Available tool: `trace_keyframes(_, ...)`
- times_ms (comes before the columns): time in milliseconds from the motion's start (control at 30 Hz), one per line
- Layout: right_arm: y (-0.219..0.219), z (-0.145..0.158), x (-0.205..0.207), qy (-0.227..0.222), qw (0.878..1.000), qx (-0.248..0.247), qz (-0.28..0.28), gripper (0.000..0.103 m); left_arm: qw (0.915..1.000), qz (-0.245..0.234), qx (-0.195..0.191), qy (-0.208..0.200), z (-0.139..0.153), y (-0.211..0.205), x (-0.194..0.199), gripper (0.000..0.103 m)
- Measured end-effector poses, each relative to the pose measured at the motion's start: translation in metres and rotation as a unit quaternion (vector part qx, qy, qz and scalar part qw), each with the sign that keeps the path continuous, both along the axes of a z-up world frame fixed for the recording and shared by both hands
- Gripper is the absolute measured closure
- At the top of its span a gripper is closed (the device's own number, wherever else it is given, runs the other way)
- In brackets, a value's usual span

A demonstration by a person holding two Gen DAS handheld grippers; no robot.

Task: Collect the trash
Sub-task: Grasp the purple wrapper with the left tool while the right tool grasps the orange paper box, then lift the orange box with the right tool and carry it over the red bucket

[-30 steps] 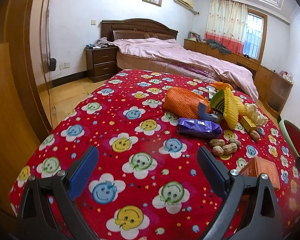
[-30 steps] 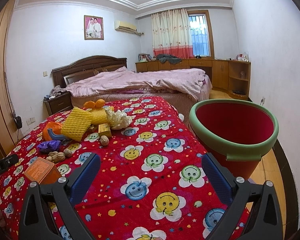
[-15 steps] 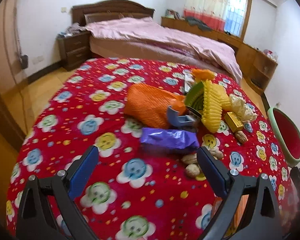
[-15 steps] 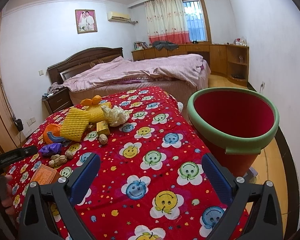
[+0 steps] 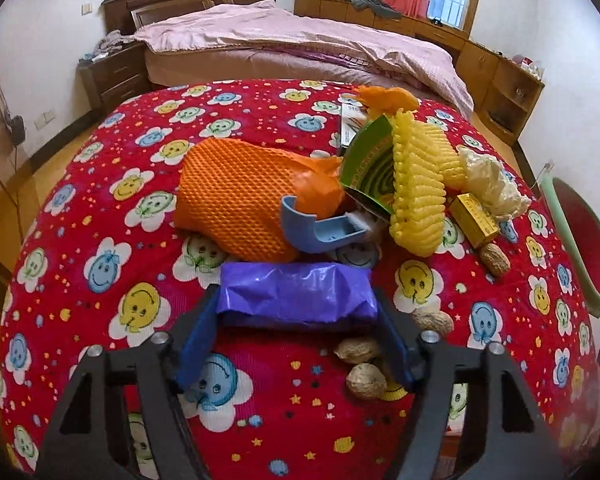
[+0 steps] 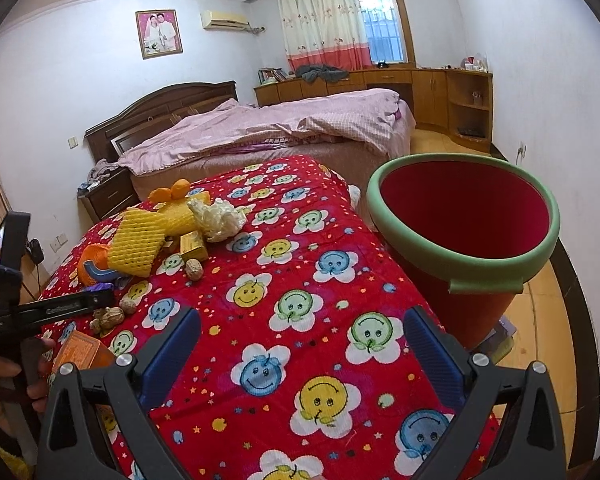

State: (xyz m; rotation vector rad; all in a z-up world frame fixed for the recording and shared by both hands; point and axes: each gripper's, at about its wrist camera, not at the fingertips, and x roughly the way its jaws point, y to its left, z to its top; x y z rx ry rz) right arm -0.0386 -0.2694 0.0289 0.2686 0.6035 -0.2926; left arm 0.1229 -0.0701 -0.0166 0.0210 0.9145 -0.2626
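Left gripper (image 5: 296,320) closing around purple wrapper (image 5: 296,292), pads not yet pressing. Wrapper lies at 6 o'clock of trash pile. Right gripper (image 6: 300,344) spread, empty. Next: finish pinch, carry to bin (image 6: 460,264) at 3 o'clock.

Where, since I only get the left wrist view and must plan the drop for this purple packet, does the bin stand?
Observer: The bin stands upright beside the right edge of the red cloth, its mouth open upward.
Operator: Anything in it?
Observer: The inner wall that shows is bare red; its bottom is hidden.
Operator: Is the other gripper free?
Observer: The right gripper is open over the cloth, with nothing between its fingers.
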Motion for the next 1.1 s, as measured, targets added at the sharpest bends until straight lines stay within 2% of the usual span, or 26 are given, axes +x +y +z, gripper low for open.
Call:
trace_keyframes(233,0.013,0.009,-0.004,-0.008,1.0,-0.007,0.023,0.0,0.9994,-0.002,0.009,-0.034,0.019,0.007,-0.02,0.033)
trace_keyframes(333,0.024,0.016,-0.003,-0.011,0.999,-0.007,0.041,0.0,0.9989,0.006,0.001,-0.046,0.029,0.017,-0.034,0.033)
trace_keyframes(633,0.059,0.026,0.002,-0.005,0.995,0.01,0.103,0.0,0.9977,0.054,-0.016,-0.038,0.035,0.061,-0.075,0.033)
trace_keyframes(900,0.103,0.018,0.013,0.025,0.985,-0.006,0.168,0.0,0.9944,0.097,-0.008,-0.043,0.03,0.094,-0.1,0.033)
trace_keyframes(1000,0.113,0.013,0.021,0.043,0.984,-0.013,0.171,0.0,0.9931,0.108,0.003,-0.047,0.027,0.099,-0.105,0.033)
trace_keyframes(1100,0.121,0.007,0.028,0.061,0.982,-0.014,0.177,0.0,0.9929,0.112,-0.002,-0.041,0.023,0.104,-0.106,0.033)
